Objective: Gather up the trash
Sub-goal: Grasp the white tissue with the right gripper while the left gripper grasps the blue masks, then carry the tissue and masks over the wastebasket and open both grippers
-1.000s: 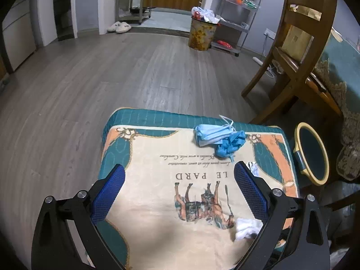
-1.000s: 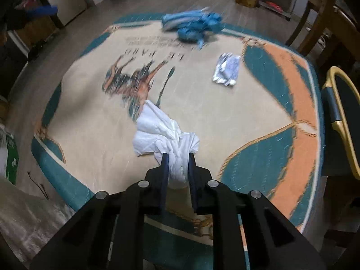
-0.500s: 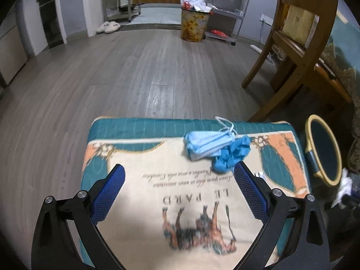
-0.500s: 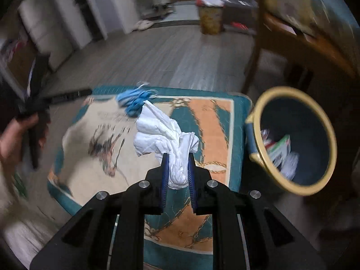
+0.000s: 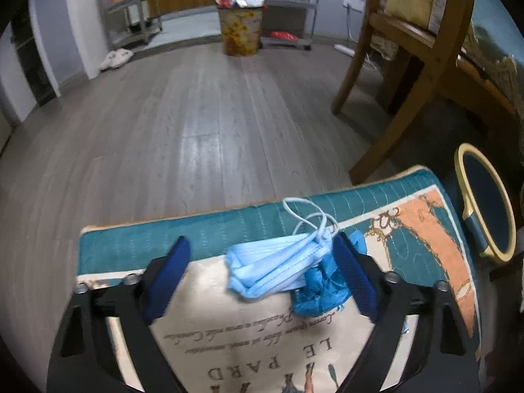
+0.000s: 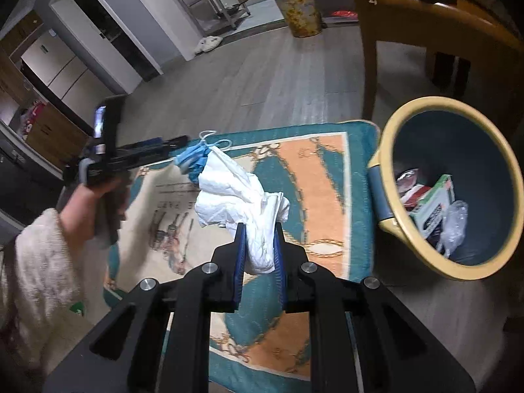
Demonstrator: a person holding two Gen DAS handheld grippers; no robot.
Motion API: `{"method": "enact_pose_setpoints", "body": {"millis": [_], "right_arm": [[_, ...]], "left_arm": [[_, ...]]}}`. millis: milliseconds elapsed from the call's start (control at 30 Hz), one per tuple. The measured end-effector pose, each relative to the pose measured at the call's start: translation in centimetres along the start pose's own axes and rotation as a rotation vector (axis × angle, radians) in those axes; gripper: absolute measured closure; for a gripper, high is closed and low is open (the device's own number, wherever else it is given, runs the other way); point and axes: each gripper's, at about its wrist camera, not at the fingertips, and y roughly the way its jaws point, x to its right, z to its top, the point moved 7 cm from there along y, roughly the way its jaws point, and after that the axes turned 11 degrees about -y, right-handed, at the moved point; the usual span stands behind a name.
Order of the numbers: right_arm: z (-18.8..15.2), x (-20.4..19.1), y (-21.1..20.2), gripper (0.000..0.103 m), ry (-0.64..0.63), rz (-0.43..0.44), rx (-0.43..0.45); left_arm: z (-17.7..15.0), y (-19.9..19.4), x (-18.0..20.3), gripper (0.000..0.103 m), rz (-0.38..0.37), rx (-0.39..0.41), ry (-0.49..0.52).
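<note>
Carried off the cloth since a second ago, the right gripper (image 6: 258,249) clamps the white tissue (image 6: 242,193) near the bin (image 6: 386,163), while the left gripper (image 5: 262,271), wide open, now brackets the blue masks (image 5: 275,265).

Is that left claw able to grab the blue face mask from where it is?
Probably yes: the left gripper is open, the face mask lies between its fingers, and nothing blocks it.

Two bins (image 6: 389,163) (image 6: 299,14), one chair (image 5: 422,52)
</note>
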Motion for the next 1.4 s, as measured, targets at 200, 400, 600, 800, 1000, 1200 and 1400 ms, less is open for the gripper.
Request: {"method": "enact_pose_setpoints", "body": {"millis": [200,400,600,800,1000,1200,1400], "right_arm": [[0.0,-0.4,0.4,0.088,-0.008,0.004,-0.015],[-0.5,1.2,0.6,0.088,0.019,-0.05,-0.027],[-0.5,2.6,0.4,0.088,0.015,-0.102,-0.018],[-1.0,4.4,-0.2,0.088,0.061,-0.144,-0.02],[-1.2,5.7,-1.9,0.088,0.075,-0.209,0.007],[-1.6,5.9,-3.1,0.088,0.072,-0.243,0.02],[-1.7,6.3,-4.6,0.088,0.075,-0.259,0.048]], "left_arm": [[-2.2,2.9,-0.1,0.047,0.055,-0.116,0.064],[-2.9,2.1,-0.7,0.072,0.042,-0.157,0.067],[-3.9,-0.4,-1.1,0.074,0.068,-0.156,0.106],[-3.9,-6.4,-1.2,0.074,0.071,-0.065,0.065],[-5.5,-11.5,0.3,0.074,0.043,-0.01,0.025],[-6.2,-14.0,3.2,0.074,0.015,0.039,0.041],[-6.3,-15.1,6.6,0.074,-0.034,0.067,0.064]]}}
